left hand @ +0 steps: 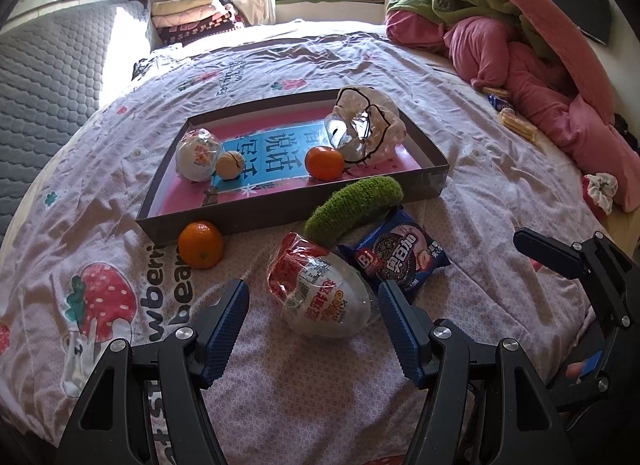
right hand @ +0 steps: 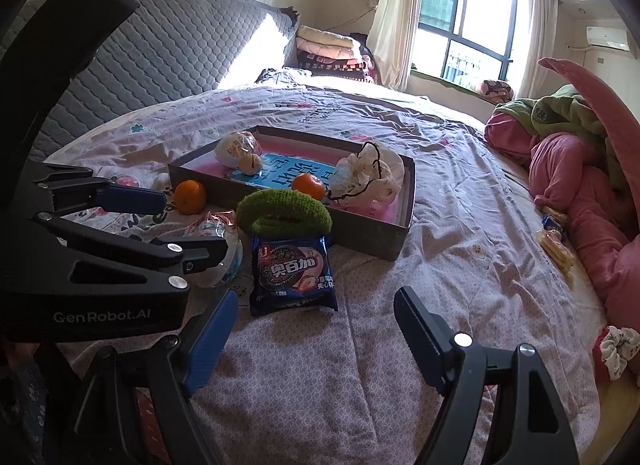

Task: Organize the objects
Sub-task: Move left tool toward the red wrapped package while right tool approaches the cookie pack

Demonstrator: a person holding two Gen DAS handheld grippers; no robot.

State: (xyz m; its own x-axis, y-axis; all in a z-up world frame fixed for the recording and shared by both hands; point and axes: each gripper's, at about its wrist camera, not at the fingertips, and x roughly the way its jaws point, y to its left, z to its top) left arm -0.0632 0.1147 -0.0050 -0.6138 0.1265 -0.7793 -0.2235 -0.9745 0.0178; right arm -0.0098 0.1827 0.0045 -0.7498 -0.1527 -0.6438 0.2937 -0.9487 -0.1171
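On the bed sheet (left hand: 460, 77) lies a shallow cardboard box (left hand: 430, 177), which holds one wrapped egg, a small round ball, a mandarin (left hand: 324, 162) and a plastic bag. In front of the box lie a second mandarin (left hand: 200, 244), a green knitted piece (left hand: 352, 205), a blue cookie packet (right hand: 292, 271) and a wrapped toy egg (left hand: 320, 297). The left gripper (left hand: 312, 305) is released, its jaws on either side of this egg without touching it. The right gripper (right hand: 316, 305) is released too and holds nothing, near the cookie packet.
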